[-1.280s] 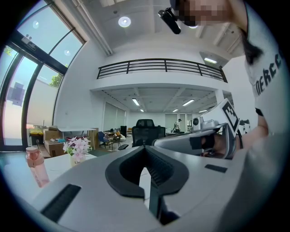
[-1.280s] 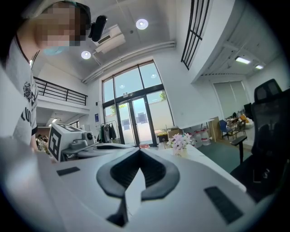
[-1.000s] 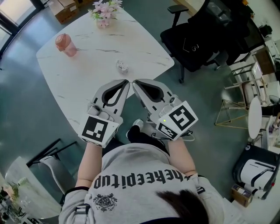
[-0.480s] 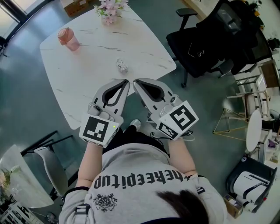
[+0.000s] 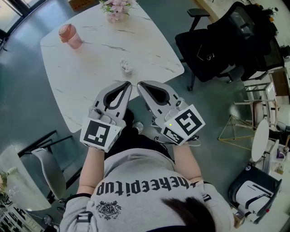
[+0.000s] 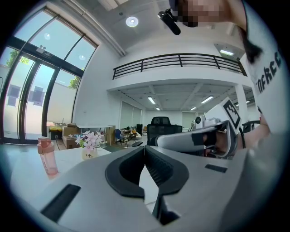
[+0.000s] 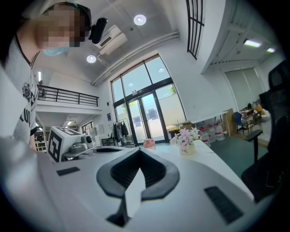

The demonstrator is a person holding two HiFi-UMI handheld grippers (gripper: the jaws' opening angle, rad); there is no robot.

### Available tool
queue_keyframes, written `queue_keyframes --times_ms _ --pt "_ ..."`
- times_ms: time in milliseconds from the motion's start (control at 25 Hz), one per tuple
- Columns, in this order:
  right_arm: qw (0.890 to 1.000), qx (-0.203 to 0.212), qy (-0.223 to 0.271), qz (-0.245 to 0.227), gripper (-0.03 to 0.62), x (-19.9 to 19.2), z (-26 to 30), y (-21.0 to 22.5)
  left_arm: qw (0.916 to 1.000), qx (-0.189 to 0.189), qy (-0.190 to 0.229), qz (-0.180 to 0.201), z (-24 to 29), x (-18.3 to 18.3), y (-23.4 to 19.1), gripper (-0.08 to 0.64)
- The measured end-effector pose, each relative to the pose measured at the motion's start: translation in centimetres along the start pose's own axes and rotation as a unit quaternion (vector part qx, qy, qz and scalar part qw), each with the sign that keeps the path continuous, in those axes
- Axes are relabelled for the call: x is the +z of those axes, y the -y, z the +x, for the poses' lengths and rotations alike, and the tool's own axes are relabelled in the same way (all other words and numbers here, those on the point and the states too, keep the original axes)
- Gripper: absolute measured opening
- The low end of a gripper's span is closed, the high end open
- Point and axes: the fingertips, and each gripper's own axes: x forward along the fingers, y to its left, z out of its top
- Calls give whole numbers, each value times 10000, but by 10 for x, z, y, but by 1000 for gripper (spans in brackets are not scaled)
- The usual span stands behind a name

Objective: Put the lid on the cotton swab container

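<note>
A small white speckled container (image 5: 126, 67) stands alone on the white marble table (image 5: 90, 63), a short way beyond both gripper tips. I cannot make out a separate lid. My left gripper (image 5: 129, 83) and right gripper (image 5: 139, 84) hover side by side near the table's near edge, tips almost touching each other. In the left gripper view, the left gripper (image 6: 144, 147) has its jaws pressed together with nothing between them. The right gripper (image 7: 138, 149) is likewise shut and empty in its own view. The container is hidden in both gripper views.
A pink bottle (image 5: 70, 35) and a vase of pink flowers (image 5: 115, 8) stand at the table's far end. A black office chair (image 5: 213, 50) is to the right of the table. A grey chair (image 5: 43, 163) stands at lower left.
Both grippers stay side by side and shut. Only the head view has swung a little, so the table's far end sits slightly higher in the picture.
</note>
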Motion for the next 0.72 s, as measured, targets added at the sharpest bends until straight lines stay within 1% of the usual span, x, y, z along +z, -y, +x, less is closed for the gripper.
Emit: queue_keyframes --times_ms 200,320,440,600,720 --pt "10000 9 -54 -11 11 0 9 14 10000 33 -7 -25 14 -3 -12 15" --pt "10000 5 -83 -28 11 2 17 25 9999 154 9 6 24 -4 -25 15" --pt "10000 21 -88 -16 11 4 23 36 9996 274 22 92 32 -4 -37 15" --pt "9999 20 -136 24 11 0 34 54 9987 398 -45 321 42 -11 -51 17" --pt "9997 52 -217 68 11 -7 43 62 9982 465 -89 359 46 -22 -60 17"
